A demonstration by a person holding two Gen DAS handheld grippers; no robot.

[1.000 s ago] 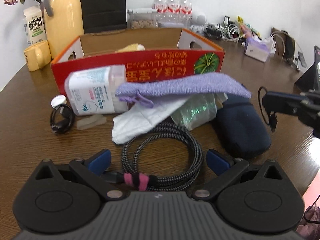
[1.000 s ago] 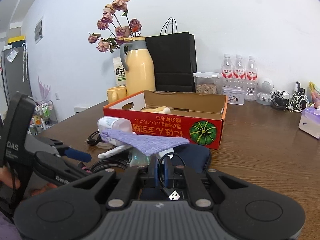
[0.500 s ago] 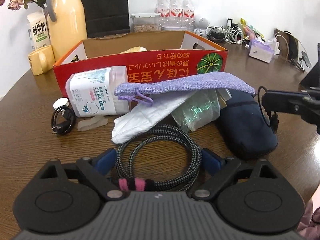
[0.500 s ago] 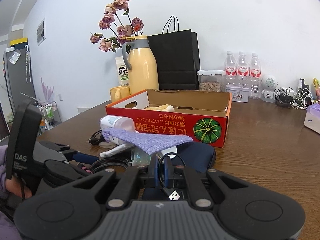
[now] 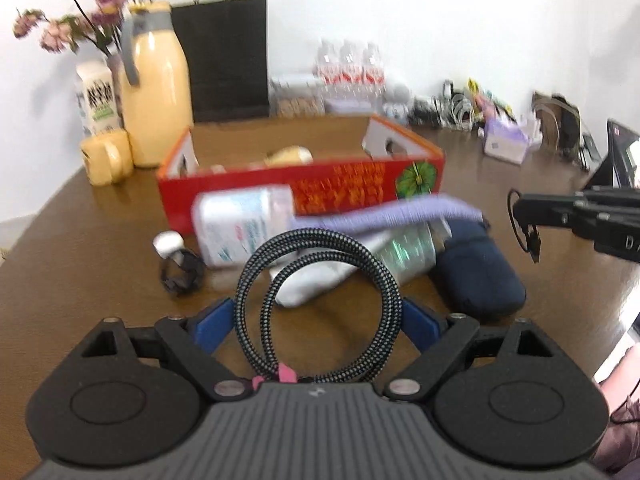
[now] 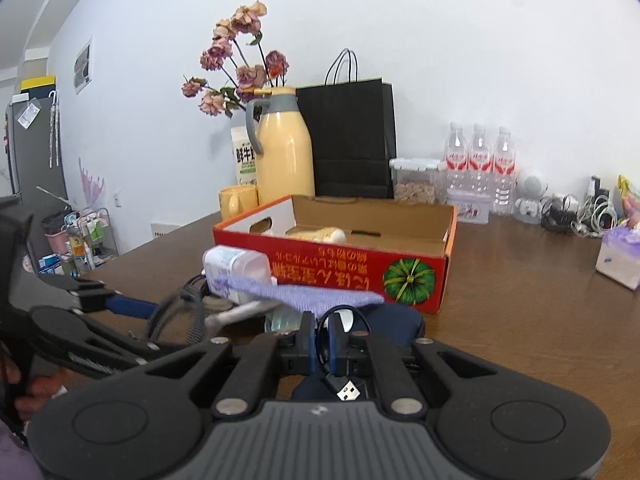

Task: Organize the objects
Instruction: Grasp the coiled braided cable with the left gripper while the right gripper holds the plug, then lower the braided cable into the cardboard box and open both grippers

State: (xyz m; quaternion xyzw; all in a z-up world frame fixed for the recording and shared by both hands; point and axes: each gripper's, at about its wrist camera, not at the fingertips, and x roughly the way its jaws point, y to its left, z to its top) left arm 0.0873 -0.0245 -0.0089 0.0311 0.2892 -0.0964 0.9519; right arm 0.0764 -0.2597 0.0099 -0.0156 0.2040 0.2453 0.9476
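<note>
Above the table (image 5: pixel 100 240), the braided cable coil (image 5: pixel 320 304) has risen, tilted upright, with left gripper (image 5: pixel 320 322).

Home interior: wooden worktop (image 6: pixel 520 312) carrying thermos jug (image 6: pixel 282 148), dried flowers (image 6: pixel 236 64), water bottles (image 6: pixel 478 160); fridge (image 6: pixel 34 148) beyond.

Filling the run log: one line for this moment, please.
left hand-held gripper: holds cable coil, lifted | right hand-held gripper: shut on USB cable | box: open

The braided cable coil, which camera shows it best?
The left wrist view: the whole braided cable coil stands centered between the left gripper fingers. The right wrist view catches only a blurred sliver of it at the left, edge-on.
</note>
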